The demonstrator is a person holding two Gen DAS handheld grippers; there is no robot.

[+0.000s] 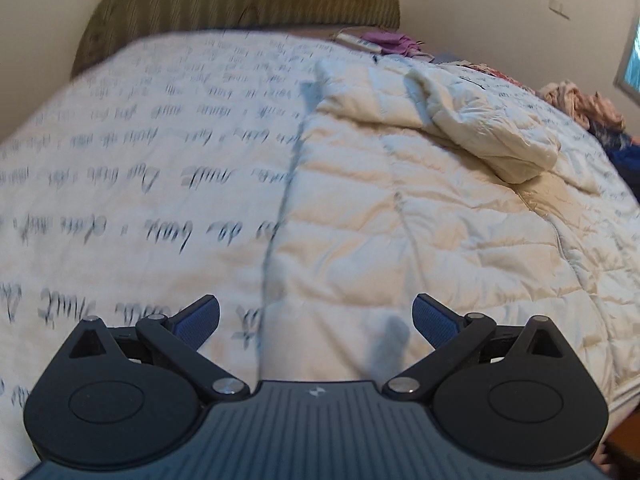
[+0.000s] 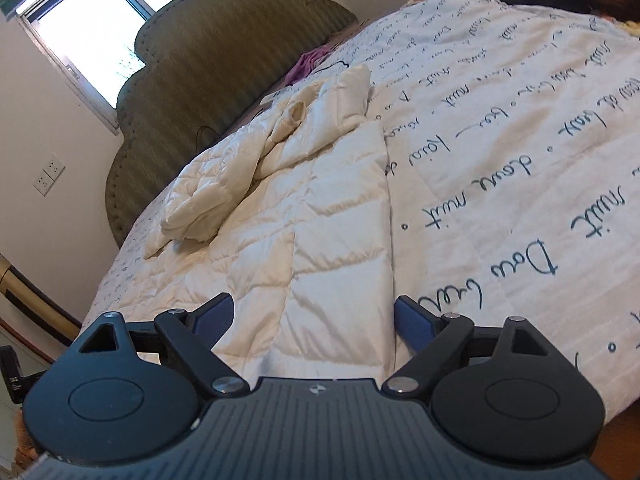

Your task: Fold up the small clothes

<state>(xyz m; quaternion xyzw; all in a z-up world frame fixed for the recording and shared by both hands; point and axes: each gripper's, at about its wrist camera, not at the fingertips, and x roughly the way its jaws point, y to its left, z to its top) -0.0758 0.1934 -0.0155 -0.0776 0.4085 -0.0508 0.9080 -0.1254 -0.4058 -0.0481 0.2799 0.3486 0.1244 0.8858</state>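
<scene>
Left wrist view: the left gripper [image 1: 316, 320] hovers with its blue-padded jaws spread wide and nothing between them, just above the near hem of a cream quilted jacket [image 1: 400, 208]. In the right wrist view, the right gripper [image 2: 314, 320] is likewise spread and empty over the same hem. The jacket [image 2: 312, 216] lies flat on a bedspread [image 2: 500, 160] printed with dark cursive script, its puffy panels creased, one sleeve [image 2: 216, 196] folded across the body, the collar end toward a ribbed olive headboard [image 2: 208, 60]. A purple cloth [image 1: 394, 42] sits near the headboard; a pinkish heap of clothes [image 1: 580, 102] lies at the bed's far edge.
</scene>
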